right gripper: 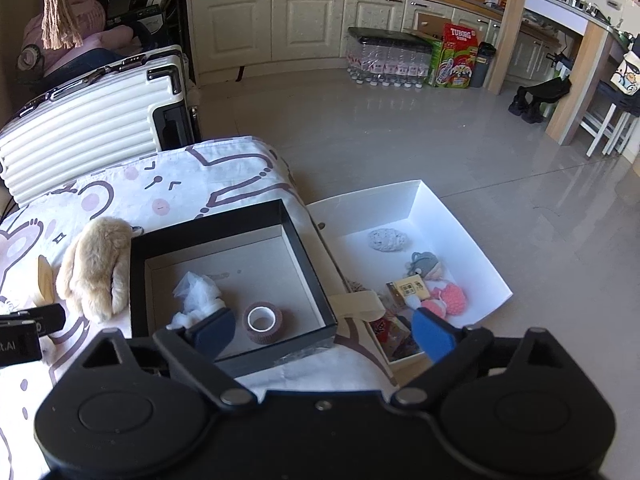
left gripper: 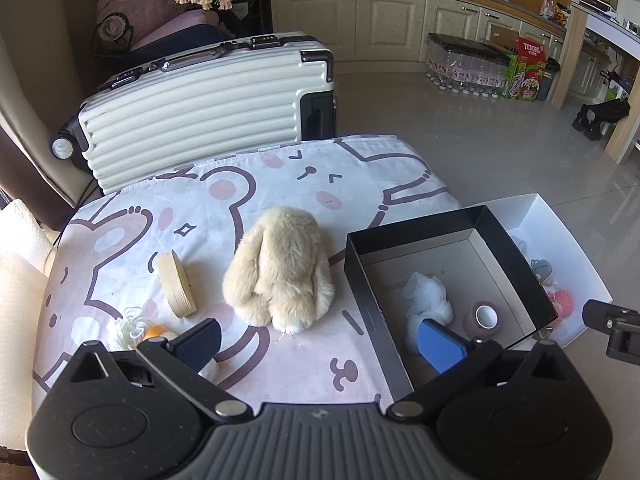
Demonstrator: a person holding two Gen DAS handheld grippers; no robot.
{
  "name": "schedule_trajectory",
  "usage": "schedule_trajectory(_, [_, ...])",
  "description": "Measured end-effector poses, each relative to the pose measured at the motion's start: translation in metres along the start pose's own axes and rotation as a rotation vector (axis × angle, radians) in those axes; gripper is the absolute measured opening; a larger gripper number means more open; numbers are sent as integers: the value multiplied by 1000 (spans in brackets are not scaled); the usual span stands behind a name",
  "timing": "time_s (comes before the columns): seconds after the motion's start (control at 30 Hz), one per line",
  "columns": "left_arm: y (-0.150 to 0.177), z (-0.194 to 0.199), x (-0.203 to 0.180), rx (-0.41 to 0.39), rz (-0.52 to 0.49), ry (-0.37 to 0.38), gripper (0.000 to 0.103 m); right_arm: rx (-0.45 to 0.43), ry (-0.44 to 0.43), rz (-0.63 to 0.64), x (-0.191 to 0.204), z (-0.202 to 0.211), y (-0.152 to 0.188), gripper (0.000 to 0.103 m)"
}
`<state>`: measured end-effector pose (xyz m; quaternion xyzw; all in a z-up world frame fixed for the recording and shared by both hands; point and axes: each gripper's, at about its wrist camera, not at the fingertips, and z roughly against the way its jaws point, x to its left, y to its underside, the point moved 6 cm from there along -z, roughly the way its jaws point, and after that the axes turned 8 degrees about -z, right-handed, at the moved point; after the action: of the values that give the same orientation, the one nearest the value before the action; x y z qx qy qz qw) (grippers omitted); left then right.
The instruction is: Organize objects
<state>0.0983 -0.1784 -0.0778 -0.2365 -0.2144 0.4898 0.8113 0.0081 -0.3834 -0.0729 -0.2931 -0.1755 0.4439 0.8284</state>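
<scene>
A beige plush rabbit (left gripper: 280, 268) (right gripper: 96, 268) lies on the cartoon-print cloth (left gripper: 280, 172). My left gripper (left gripper: 320, 342) hangs open just in front of it, with nothing between the fingers. Left of the rabbit a wooden tape roll (left gripper: 176, 284) stands on edge, and a yarn tangle (left gripper: 132, 330) lies near it. The black box (left gripper: 416, 224) (right gripper: 208, 218) holds a white crumpled wad (right gripper: 196, 292) and a brown bandage roll (right gripper: 262, 322). My right gripper (right gripper: 323, 332) is open and empty over that box's near right corner. The white box (right gripper: 360, 208) holds several small toys and packets.
A white ribbed suitcase (left gripper: 200, 108) stands against the table's far edge. Bare tiled floor (right gripper: 400, 140) spreads to the right. Bottle packs and a carton (right gripper: 400, 60) stand by the cabinets. The white box overhangs the table's right side.
</scene>
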Motion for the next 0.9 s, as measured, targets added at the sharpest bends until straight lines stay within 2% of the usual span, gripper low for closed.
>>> schedule_trajectory(0.1, [0, 0, -1, -1, -6, 3, 103, -6, 16, 4, -2, 0, 0, 103])
schedule_trajectory(0.33, [2, -4, 1, 5, -9, -3, 103, -18, 38, 13, -4, -1, 0, 103])
schedule_trajectory(0.9, [1, -6, -3, 3, -14, 8, 103, -6, 33, 19, -9, -2, 2, 103])
